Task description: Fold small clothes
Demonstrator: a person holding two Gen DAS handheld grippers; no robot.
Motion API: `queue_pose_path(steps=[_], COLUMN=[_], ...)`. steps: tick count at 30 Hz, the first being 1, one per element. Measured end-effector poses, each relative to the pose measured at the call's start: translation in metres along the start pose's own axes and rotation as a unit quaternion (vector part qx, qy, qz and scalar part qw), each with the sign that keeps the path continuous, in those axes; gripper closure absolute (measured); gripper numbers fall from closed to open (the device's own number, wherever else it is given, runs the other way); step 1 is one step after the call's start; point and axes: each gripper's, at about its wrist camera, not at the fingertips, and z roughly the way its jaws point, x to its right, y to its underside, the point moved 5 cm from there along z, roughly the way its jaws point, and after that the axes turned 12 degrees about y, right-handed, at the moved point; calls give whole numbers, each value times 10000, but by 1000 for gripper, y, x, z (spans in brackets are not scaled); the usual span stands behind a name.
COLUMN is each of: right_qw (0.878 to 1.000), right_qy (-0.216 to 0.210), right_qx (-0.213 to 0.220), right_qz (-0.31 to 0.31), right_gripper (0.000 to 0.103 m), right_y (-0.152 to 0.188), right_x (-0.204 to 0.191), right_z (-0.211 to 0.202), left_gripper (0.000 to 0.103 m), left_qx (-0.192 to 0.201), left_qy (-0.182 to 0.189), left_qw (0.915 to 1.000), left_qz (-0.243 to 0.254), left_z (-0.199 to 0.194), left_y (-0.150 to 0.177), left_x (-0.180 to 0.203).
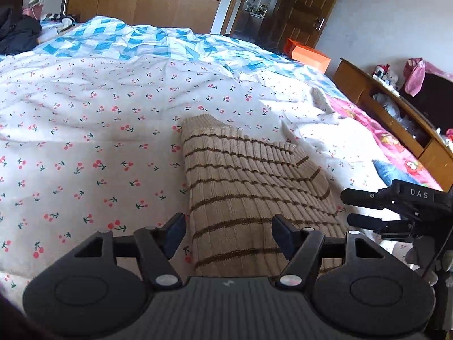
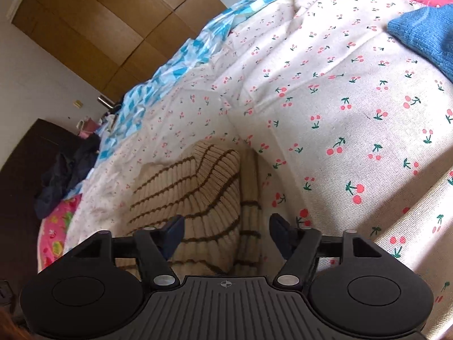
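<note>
A beige ribbed knit garment with brown stripes (image 1: 254, 187) lies partly folded on the cherry-print bedsheet (image 1: 85, 141). My left gripper (image 1: 229, 235) is open, its fingers spread over the garment's near end, holding nothing. My right gripper (image 2: 226, 233) is open over the same garment (image 2: 198, 192), where a folded flap overlaps the lower layer. The right gripper also shows in the left wrist view (image 1: 368, 209) at the garment's right edge, fingers apart.
A blue knit item (image 2: 424, 34) lies on the sheet to the right. A blue-white checked quilt (image 1: 141, 39) covers the far bed. Dark clothes (image 1: 17, 34) lie far left. A wooden shelf unit (image 1: 396, 107) stands right of the bed, an orange box (image 1: 308, 53) beyond.
</note>
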Motion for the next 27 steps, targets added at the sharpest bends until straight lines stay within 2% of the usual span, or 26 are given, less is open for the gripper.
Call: queue_pose_path(steps=[2, 4, 6, 9, 11, 14, 16, 20, 21, 24, 27], right_qw=[9999, 9996, 9985, 9970, 9964, 9961, 9960, 9928, 9926, 9922, 9863], right_qy=[-105, 74, 125, -121, -198, -250, -200, -509, -575, -763, -1310], right_qx=[-124, -269, -489, -725, -816, -842, -854, -1071, -1057, -962, -938], right_qz=[28, -99, -200, -258, -96, -111, -191, 161, 188, 229, 355], right_gripper=[33, 33, 33, 31, 31, 31, 33, 65, 66, 71, 73], right_y=[-1, 1, 5, 3, 1, 1, 5, 4, 4, 7, 7], right_x=[-2, -4, -5, -6, -4, -5, -9, -13, -15, -27, -49], right_z=[6, 20, 36, 43, 46, 51, 57, 58, 56, 48, 40], left_gripper=[30, 29, 21, 13, 12, 12, 15, 33, 38, 44, 44], left_qx=[-85, -204, -256, -419, -411, -480, -459, -285, -237, -63, 189], left_qy=[61, -131, -90, 274, 549, 832, 877, 1008, 1064, 1221, 1043], left_qw=[9998, 9997, 9996, 9973, 9941, 9906, 9898, 9883, 9875, 9848, 9900], left_qz=[-152, -61, -110, -531, -835, -972, -1027, -1105, -1136, -1233, -932], left_z=[7, 19, 29, 44, 50, 58, 61, 44, 37, 17, -7], left_y=[0, 0, 0, 4, 6, 6, 6, 5, 4, -6, -17], left_x=[-4, -9, -16, -28, -33, -32, -31, -30, -30, -32, -26])
